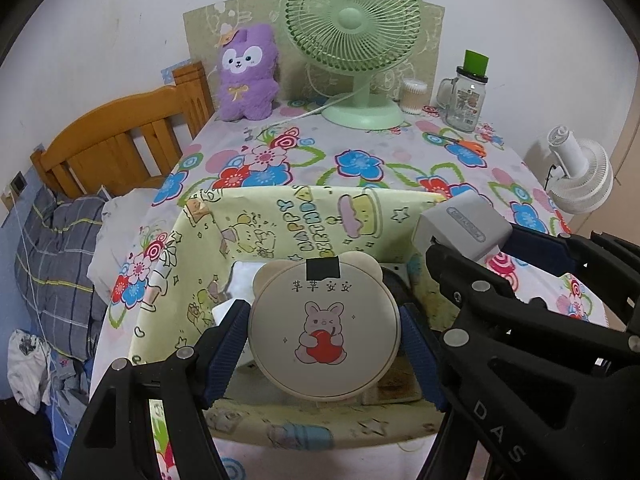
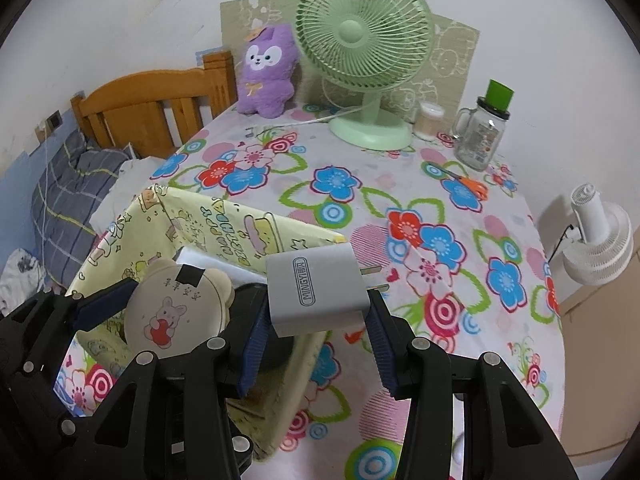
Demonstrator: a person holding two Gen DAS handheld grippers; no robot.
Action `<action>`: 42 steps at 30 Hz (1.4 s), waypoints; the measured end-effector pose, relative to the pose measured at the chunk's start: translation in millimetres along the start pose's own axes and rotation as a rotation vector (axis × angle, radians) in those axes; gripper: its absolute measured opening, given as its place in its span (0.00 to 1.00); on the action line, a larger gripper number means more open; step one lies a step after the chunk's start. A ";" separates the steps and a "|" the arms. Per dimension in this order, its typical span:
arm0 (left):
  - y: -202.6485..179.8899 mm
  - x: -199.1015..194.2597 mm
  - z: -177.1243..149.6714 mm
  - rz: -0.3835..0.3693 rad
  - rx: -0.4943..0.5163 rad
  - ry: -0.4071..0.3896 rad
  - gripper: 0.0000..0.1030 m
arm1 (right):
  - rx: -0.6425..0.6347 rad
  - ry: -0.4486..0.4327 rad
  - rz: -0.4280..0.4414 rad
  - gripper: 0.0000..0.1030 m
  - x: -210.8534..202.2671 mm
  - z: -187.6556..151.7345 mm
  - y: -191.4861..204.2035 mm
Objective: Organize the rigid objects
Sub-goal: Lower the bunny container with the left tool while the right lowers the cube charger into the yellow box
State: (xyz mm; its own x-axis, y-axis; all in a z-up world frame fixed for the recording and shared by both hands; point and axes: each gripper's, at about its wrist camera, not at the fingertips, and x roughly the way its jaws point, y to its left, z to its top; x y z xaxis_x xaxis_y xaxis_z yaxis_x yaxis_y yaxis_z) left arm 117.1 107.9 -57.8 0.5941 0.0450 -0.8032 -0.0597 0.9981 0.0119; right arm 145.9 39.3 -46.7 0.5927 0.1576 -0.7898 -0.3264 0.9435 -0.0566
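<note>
Bear-eared case [image 1: 324, 328]: you hold this round cream case with the rabbit print above the yellow storage box [image 1: 280, 216], over its open mouth and clear of the rims.
Charger [image 2: 316, 292]: you hold the grey wall plug above the box's right wall, prongs pointing away from the box toward the floral cloth.
Left gripper [image 1: 324, 344]: clamped on the case, blue pads on its left and right edges.
Right gripper [image 2: 316, 344]: clamped on the charger's two side faces.
Box contents: something white lies at the box's back left and something dark sits under the case; I cannot tell what either is.
Step in hand, as I judge it: lowering both items into the box.
How to do it well: bring the charger further inside the right wall before you lower, or it may catch the soft rim and fold it. Set the case flat beside the dark item, not on it. Let go one hand at a time, low.
Beyond the box: green desk fan [image 1: 352, 40], purple plush [image 1: 248, 76], glass mug-jar [image 1: 466, 96] and orange-handled scissors [image 1: 468, 145] stand well behind; leave them.
</note>
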 end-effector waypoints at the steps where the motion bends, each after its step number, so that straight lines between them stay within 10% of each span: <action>1: 1.9 2.5 0.7 -0.001 -0.001 0.004 0.74 | -0.003 0.003 0.000 0.49 2.6 1.1 1.6; 25: 26.0 33.9 -2.1 -0.058 -0.026 0.063 0.75 | -0.072 0.001 -0.075 0.63 28.5 9.9 26.3; 42: 11.6 12.4 -4.4 -0.077 0.004 0.013 0.94 | -0.042 -0.035 -0.086 0.80 7.3 0.4 15.6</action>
State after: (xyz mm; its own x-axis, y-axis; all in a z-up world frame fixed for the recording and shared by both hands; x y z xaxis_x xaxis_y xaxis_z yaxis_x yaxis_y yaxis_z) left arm 120.2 119.9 -70.3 0.5865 -0.0319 -0.8093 -0.0115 0.9988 -0.0477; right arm 145.5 55.3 -53.1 0.6451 0.0876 -0.7591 -0.3033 0.9412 -0.1492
